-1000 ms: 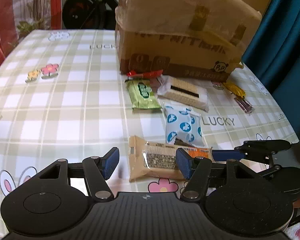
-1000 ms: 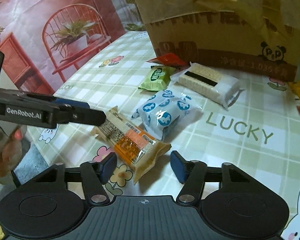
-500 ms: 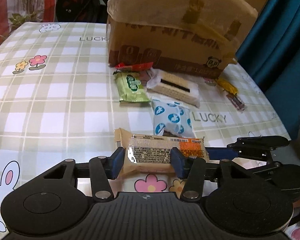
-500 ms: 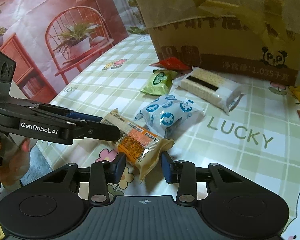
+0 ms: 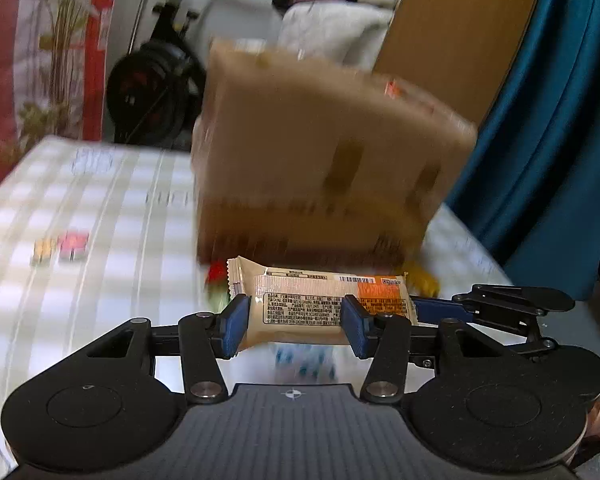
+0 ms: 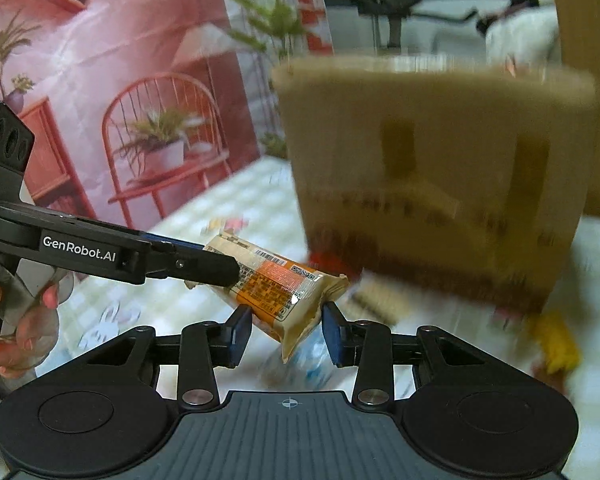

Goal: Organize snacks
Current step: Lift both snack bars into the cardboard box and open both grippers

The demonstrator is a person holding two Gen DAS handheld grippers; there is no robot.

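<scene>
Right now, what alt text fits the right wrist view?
The right gripper clamps one end of a beige-and-orange snack packet lifted off the checked tablecloth; the left gripper grips its other end. A blurred cardboard box stands behind.

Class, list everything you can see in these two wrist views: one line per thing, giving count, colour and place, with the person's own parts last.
snack pack: one, beige with an orange end, held off the table between both grippers.
box: one, brown cardboard, on the table behind the pack.
table: one, white and green check cloth, under everything.
other snacks: several, blurred; red, yellow and blue-and-white ones by the box and below the pack.
backdrop: one, pink with a red chair print, left of the table.
curtain: one, teal, at right.
left gripper: one, black with blue pads, clamped across the pack's middle.
right gripper: one, black with blue pads, clamped on the pack's orange end.
hand: one, holding the left gripper's handle.
</scene>
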